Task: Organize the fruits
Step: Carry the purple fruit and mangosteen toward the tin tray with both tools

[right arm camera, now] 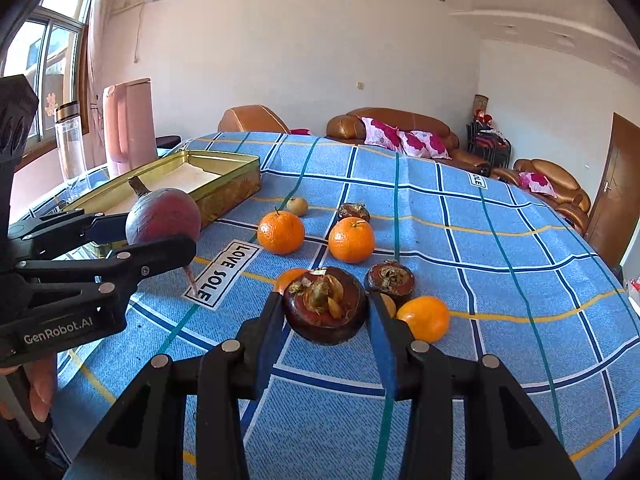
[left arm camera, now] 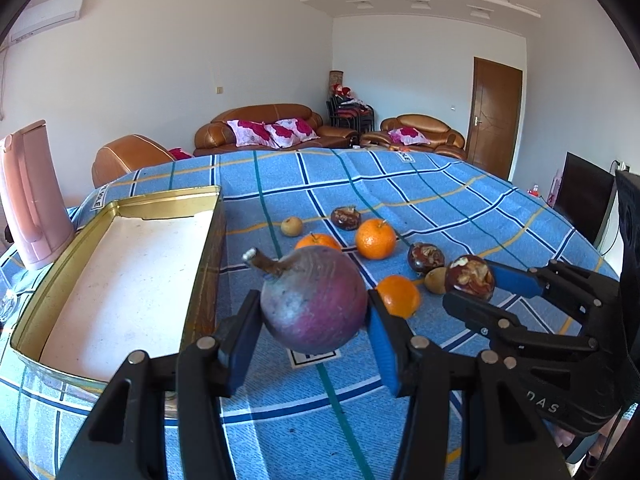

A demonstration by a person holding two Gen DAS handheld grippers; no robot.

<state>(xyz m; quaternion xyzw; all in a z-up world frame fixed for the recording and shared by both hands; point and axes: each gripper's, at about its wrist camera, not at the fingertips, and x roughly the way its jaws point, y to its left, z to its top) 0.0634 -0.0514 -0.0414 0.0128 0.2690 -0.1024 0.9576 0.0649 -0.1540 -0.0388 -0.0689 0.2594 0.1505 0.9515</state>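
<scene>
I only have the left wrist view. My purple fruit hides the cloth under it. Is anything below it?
Observer: Only a printed label patch on the blue cloth, seen from the right wrist view; the purple fruit is held above it.
Operator: What's beside the pink kettle?
Observer: A clear bottle with a metal cap, outside your frame.
Operator: How many oranges by the right gripper?
Observer: Four; one orange sits behind the dark fruit that the right gripper holds.

I count four oranges (right arm camera: 280, 232) beyond my right jaws, one half hidden, and three mangosteens (right arm camera: 390, 280), one of them between those jaws. Add two small tan fruits (left arm camera: 291, 226) past them, one purple fruit (left arm camera: 316, 304) between my left jaws, and one gold tin (left arm camera: 120, 208) to their left.
</scene>
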